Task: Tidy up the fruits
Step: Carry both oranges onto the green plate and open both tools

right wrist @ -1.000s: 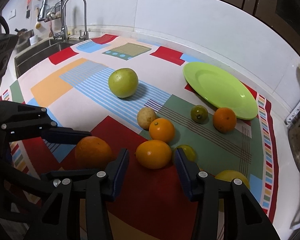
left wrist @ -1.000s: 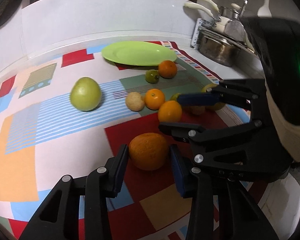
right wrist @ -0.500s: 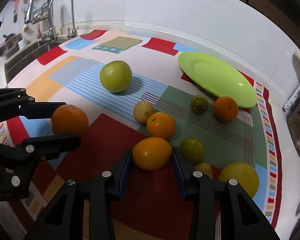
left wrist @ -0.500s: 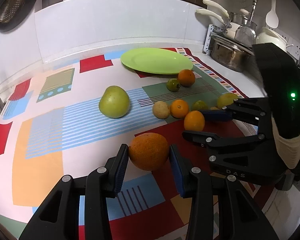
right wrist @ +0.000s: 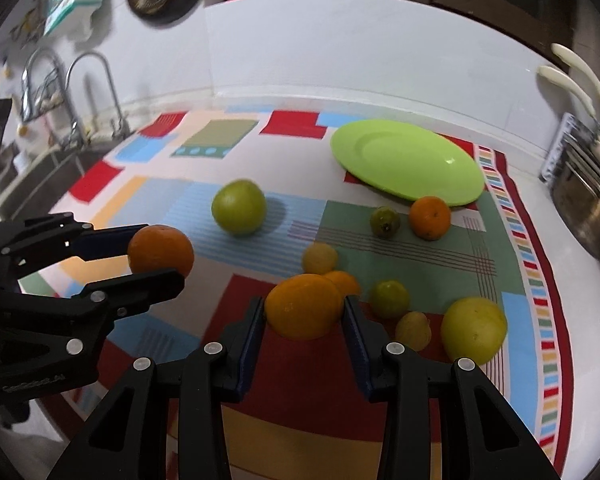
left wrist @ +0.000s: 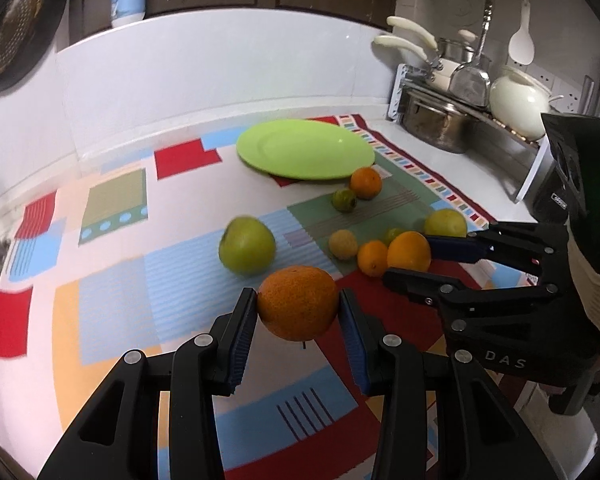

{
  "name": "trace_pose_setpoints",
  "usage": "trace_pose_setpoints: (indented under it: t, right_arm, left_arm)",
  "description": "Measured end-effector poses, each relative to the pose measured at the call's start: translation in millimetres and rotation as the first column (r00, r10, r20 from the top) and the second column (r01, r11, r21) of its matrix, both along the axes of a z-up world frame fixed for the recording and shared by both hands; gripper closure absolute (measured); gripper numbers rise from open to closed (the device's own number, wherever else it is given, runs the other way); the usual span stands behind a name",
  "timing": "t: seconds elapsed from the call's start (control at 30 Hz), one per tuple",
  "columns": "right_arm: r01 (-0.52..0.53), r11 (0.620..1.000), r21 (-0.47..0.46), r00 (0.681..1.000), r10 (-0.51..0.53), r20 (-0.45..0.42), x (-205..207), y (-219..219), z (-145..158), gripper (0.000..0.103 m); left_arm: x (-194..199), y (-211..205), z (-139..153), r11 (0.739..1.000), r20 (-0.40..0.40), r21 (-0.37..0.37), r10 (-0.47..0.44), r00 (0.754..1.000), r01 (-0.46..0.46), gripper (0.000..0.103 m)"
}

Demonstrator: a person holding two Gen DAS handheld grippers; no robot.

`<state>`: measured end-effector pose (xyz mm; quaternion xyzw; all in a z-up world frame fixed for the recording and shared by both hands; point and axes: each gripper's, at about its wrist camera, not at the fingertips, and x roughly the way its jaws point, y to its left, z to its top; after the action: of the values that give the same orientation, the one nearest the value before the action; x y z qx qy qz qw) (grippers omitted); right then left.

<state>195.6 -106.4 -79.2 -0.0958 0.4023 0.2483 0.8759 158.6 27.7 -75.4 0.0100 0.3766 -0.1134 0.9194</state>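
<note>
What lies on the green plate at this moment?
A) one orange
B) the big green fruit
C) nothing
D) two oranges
C: the green plate shows only its bare surface; the nearest orange sits on the cloth beside its rim, and the big green fruit is farther off on the cloth.

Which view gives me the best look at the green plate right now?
The right wrist view: the green plate shows its whole face and rim, bare, apart from the small orange just in front of it. The left wrist view shows the same plate whole too, but flatter and at a shallower angle.
</note>
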Motion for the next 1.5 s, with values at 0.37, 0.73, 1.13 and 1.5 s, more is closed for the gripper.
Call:
trace_pose_setpoints:
  t: [0.37, 0.73, 1.13, 1.5]
  right_arm:
    - [0.194, 0.978, 0.07, 0.98, -0.197, 0.033, 13, -4, 40, 0.063]
    - [0.318, 0.945, 0.078, 0.942, -0.324, 0.083, 53, -1, 67, 0.063]
    - [0.365, 0.929, 0.063, 0.929, -0.368, 0.041, 122, 4, 61, 0.063]
    - [0.413, 0.908, 0.062, 0.91, -0.41, -0.067, 181, -4, 26, 0.063]
  left_arm:
    - [35, 11, 36, 0.991, 0.061, -0.014, -0.133, 0.989, 0.134, 0.062]
    - [105, 13, 56, 0.97, 0.065, -0.016, -0.239, 0.969, 0.241, 0.062]
    - [190, 9, 42, 0.96, 0.013, 0.004, -0.278, 0.96, 0.278, 0.062]
    - [252, 1, 3, 0.951, -0.083, 0.012, -0.307, 0.948, 0.309, 0.062]
